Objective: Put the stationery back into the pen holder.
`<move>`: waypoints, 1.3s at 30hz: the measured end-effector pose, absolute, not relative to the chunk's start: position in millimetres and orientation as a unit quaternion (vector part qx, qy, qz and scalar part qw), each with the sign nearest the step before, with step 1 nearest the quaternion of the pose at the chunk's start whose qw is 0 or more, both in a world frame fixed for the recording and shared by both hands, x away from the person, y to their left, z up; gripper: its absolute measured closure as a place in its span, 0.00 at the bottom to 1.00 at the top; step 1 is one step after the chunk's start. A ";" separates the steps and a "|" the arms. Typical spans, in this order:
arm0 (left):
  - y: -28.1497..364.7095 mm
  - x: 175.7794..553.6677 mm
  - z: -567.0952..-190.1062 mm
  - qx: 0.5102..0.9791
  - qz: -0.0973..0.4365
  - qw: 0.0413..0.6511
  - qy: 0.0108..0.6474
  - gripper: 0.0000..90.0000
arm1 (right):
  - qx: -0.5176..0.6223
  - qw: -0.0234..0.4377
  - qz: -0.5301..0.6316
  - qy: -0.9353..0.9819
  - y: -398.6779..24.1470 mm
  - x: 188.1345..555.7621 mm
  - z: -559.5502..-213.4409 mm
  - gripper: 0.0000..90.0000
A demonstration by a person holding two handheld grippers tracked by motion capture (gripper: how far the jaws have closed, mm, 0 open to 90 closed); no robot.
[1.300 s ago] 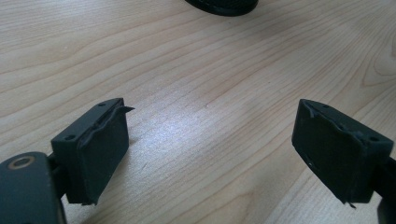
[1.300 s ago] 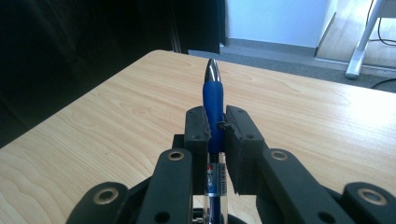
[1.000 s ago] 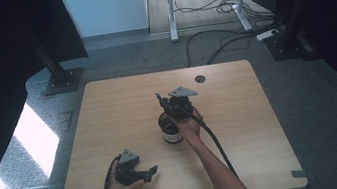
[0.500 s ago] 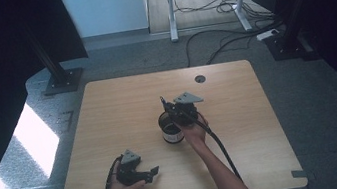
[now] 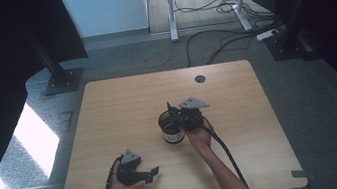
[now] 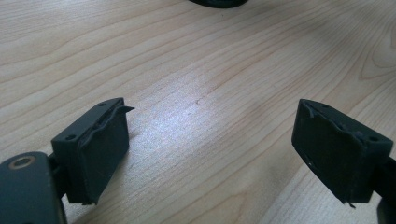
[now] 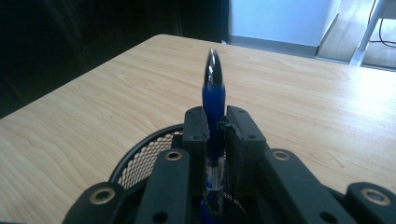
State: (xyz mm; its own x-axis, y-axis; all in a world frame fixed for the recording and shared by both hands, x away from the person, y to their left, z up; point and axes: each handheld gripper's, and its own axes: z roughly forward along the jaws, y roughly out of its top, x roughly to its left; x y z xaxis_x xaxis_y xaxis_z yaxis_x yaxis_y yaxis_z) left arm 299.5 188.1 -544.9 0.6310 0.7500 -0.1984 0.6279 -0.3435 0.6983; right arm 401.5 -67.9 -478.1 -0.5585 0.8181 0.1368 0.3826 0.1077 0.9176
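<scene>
Pen (image 7: 214, 100) clamped in right gripper (image 7: 215, 128)

Pen (image 7: 213, 100): lower end hidden behind the right claw (image 7: 215, 135) and cut off by the bottom edge of the right gripper view. In the high view it is too small to make out.

Mesh cup (image 7: 149, 154): near part covered by the claw body there.

Left gripper view: a dark object (image 6: 217, 3) at the far edge, cut off, cannot be identified.
</scene>
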 end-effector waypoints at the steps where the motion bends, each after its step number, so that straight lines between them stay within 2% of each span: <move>1: 188.2 299.6 -544.9 0.816 0.079 0.387 0.422 0.13 | 0.421 0.208 0.518 0.715 -69.2 401.0 -478.1 0.84; 10: 188.1 299.5 -544.5 0.815 0.079 0.388 0.423 0.13 | 0.419 0.214 0.517 0.715 -76.0 398.6 -476.8 0.80; 17: 188.9 300.1 -543.7 0.813 0.076 0.391 0.425 0.13 | 0.416 0.214 0.519 0.715 -82.7 393.3 -474.6 0.59; 22: 190.6 300.7 -542.8 0.811 0.079 0.392 0.426 0.13 | 0.415 0.221 0.518 0.714 -90.8 386.8 -473.7 0.51; 31: 196.2 301.3 -540.8 0.807 0.085 0.393 0.431 0.13 | 0.414 0.229 0.511 0.717 -104.3 371.0 -478.0 0.41; 39: 198.0 300.2 -540.6 0.807 0.088 0.395 0.431 0.13 | 0.423 0.231 0.506 0.716 -119.5 358.2 -482.0 0.38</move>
